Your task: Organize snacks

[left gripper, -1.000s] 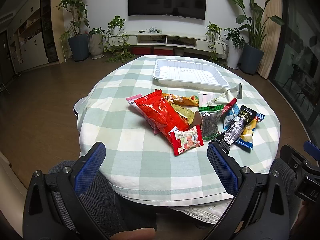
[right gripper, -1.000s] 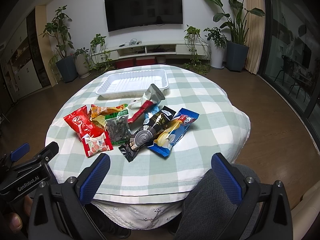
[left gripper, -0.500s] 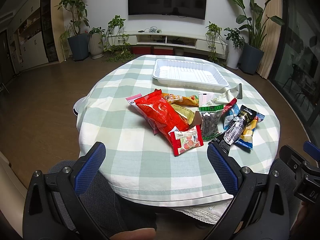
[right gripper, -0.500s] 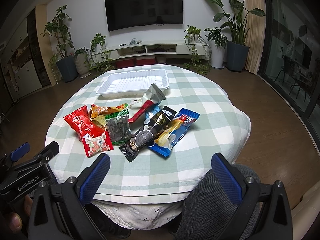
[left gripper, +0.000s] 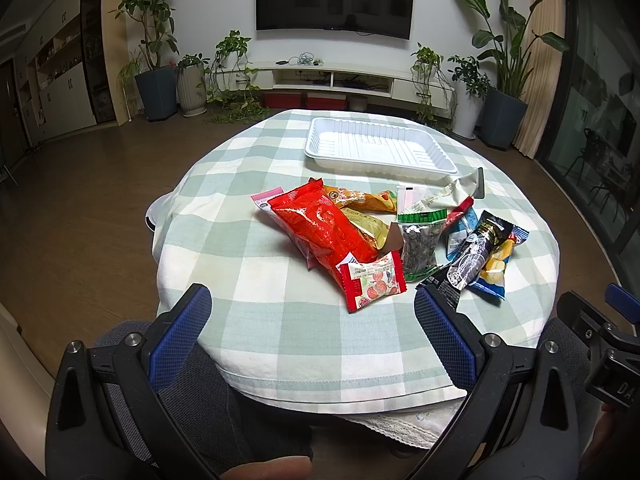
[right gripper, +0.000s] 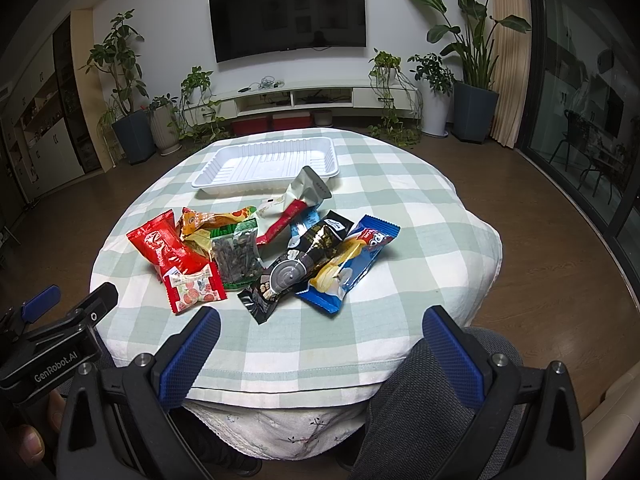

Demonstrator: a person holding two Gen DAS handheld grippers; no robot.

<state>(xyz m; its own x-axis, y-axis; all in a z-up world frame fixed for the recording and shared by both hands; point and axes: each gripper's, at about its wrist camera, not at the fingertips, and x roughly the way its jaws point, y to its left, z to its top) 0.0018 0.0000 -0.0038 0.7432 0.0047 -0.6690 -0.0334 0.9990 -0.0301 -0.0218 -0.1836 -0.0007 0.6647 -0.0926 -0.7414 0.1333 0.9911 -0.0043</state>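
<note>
Nothing is sorted yet. From left to right on the round checked worktop (right gripper: 420, 216): the left gripper (left gripper: 312, 332) hovers at the near edge, jaws wide apart and empty; a heap of snack packets (right gripper: 256, 252) lies mid-worktop; the right gripper (right gripper: 320, 348) likewise hangs agape, holding nothing. The white tray (right gripper: 224, 172) beyond the heap holds no snacks.

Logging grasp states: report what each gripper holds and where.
Nothing is held. The left gripper and right gripper are both open, short of the snack pile.
</note>
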